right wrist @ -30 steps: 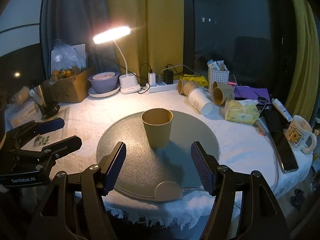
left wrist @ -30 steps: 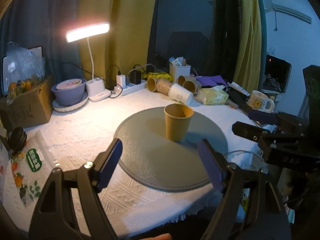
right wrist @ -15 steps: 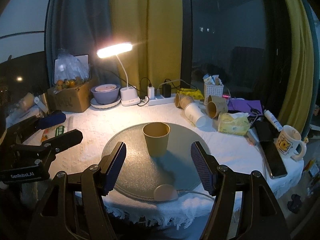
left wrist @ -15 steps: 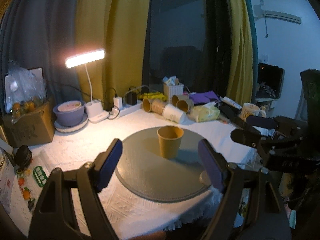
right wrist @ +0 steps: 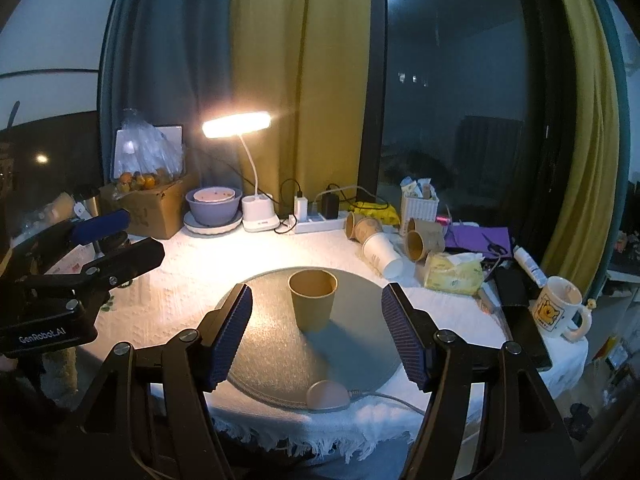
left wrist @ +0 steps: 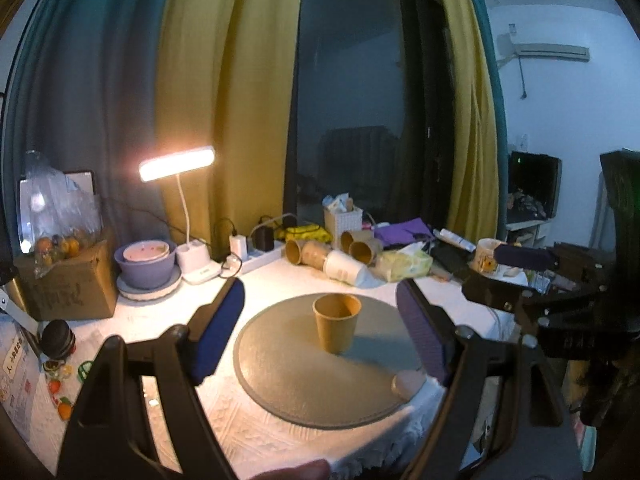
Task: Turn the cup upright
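A tan paper cup (left wrist: 336,323) (right wrist: 312,299) stands upright, mouth up, on a round grey mat (left wrist: 280,368) (right wrist: 264,344) in the middle of the white-clothed table. My left gripper (left wrist: 322,334) is open and empty, held back from the table's near edge, with the cup seen between its blue pads. My right gripper (right wrist: 316,334) is also open and empty, well short of the cup. Each gripper shows at the side of the other's view.
A lit desk lamp (right wrist: 252,184), a purple bowl (right wrist: 214,206), a cardboard box (right wrist: 154,208), a power strip (right wrist: 316,222), several cups lying on their sides (right wrist: 384,240), a tissue pack (right wrist: 452,274) and a mug (right wrist: 558,306) ring the table. A small round puck (right wrist: 326,394) sits on the mat's near edge.
Both grippers have drawn back and up from the table, so the cup and mat look smaller and farther. The cup has not moved. Both jaws stay open.
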A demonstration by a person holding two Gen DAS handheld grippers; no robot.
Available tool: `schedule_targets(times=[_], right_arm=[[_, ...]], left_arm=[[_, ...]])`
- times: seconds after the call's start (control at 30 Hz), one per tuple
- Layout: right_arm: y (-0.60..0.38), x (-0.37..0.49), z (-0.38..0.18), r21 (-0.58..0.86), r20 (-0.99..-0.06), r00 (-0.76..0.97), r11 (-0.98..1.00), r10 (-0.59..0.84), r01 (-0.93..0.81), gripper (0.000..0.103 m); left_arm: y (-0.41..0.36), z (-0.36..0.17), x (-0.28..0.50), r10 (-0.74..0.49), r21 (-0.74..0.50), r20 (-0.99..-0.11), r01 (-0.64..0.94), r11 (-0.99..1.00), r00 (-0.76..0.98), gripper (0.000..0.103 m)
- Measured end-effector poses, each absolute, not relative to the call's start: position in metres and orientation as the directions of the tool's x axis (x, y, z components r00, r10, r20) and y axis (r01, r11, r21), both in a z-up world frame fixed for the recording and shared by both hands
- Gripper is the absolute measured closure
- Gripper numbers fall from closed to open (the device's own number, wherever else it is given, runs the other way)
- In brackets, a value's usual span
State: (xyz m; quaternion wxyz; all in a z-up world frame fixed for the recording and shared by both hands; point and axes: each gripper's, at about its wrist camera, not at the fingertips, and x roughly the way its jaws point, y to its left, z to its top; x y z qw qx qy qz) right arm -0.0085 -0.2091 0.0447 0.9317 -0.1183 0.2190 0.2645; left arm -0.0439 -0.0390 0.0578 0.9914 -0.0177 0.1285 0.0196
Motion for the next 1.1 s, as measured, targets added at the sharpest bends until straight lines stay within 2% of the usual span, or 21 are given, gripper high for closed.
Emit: schedule_targets(times=[0.6, 1.1], right_arm=[[-0.213, -0.025, 0.073, -0.131, -0.407, 0.807, 0.847, 0.428, -0.515, 0.033], [-0.214, -0.026, 0.074, -0.126, -0.407, 0.814, 0.857, 0.415, -0.500, 0.033]], left_arm=[[-0.038, 0.077, -0.062, 0.020, -0.041, -0.196, -0.028, 0.999, 0.980, 0.024], [-0.030, 0.079, -0.066, 0.013, -0.073, -0.181, -0.026, 0.997, 0.983, 0.024]])
